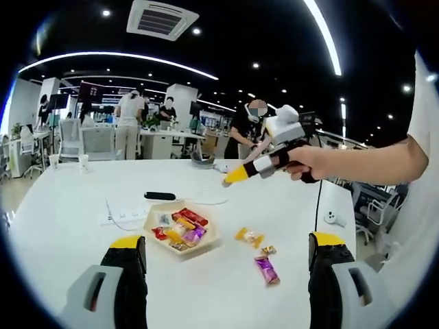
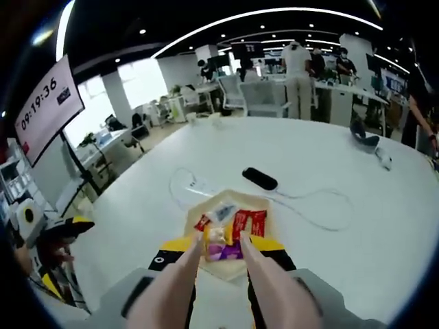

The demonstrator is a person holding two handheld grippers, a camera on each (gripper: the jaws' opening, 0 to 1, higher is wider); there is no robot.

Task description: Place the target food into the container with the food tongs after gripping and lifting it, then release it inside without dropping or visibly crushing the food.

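The right hand-held gripper (image 2: 221,255) is hovering just above the container (image 1: 184,232), a shallow pale tray already holding a heap of wrapped sweets, and its pinkish tong-like fingers (image 2: 180,281) are standing slightly apart with nothing that I can make out between them. In the left gripper view that same gripper (image 1: 228,180) is hanging over the white surface (image 1: 68,205), carried by a person's hand (image 1: 312,162). The left hand-held gripper (image 1: 226,257) is waiting low with its jaws spread wide and empty. Three sweets are lying loose on the surface beside the tray: a yellow-wrapped candy (image 1: 249,237), a small gold one (image 1: 268,249) and a purple packet (image 1: 267,269). Which of them is the target I cannot tell. They are looking light and crinkly, and the glossy wrappers will probably be slippery, so I would be taking one across its middle, flat sides between the fingers, with gentle pressure so that it neither squirts out nor gets crushed.
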